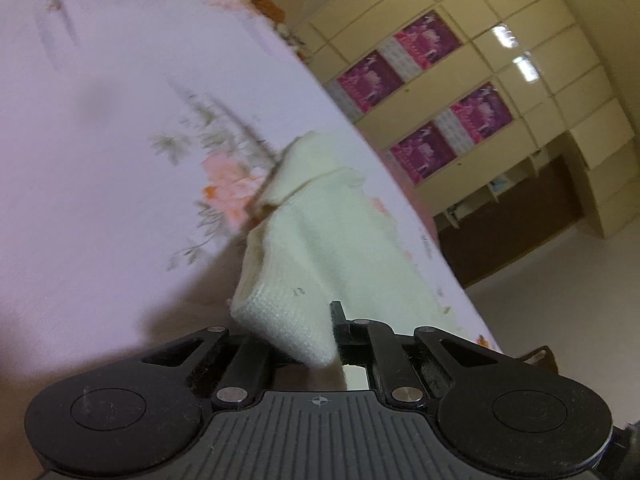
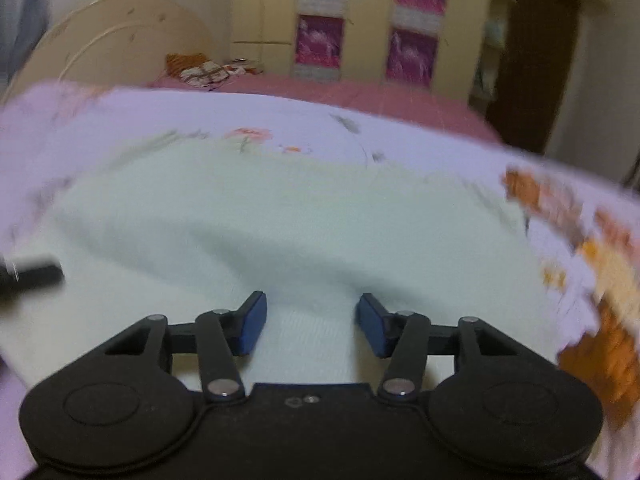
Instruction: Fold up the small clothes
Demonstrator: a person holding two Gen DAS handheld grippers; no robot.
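A small cream knit garment [image 1: 304, 248] hangs from my left gripper [image 1: 316, 344], which is shut on its near edge and holds it lifted above the floral bedsheet [image 1: 100, 160]. In the right wrist view the same pale garment [image 2: 300, 232] spreads wide over the sheet, blurred by motion. My right gripper [image 2: 311, 326] is open, its blue pads [image 2: 252, 324] standing apart on either side of a raised fold of the cloth without closing on it. A dark gripper tip [image 2: 32, 274] shows at the left edge.
The bed's edge [image 1: 420, 216] runs diagonally, with bare floor [image 1: 560, 320] beyond. A cream wardrobe with pink posters [image 1: 440, 92] stands behind. A curved headboard [image 2: 120, 40] and a pile of orange-patterned cloth [image 2: 200, 68] lie at the bed's far end.
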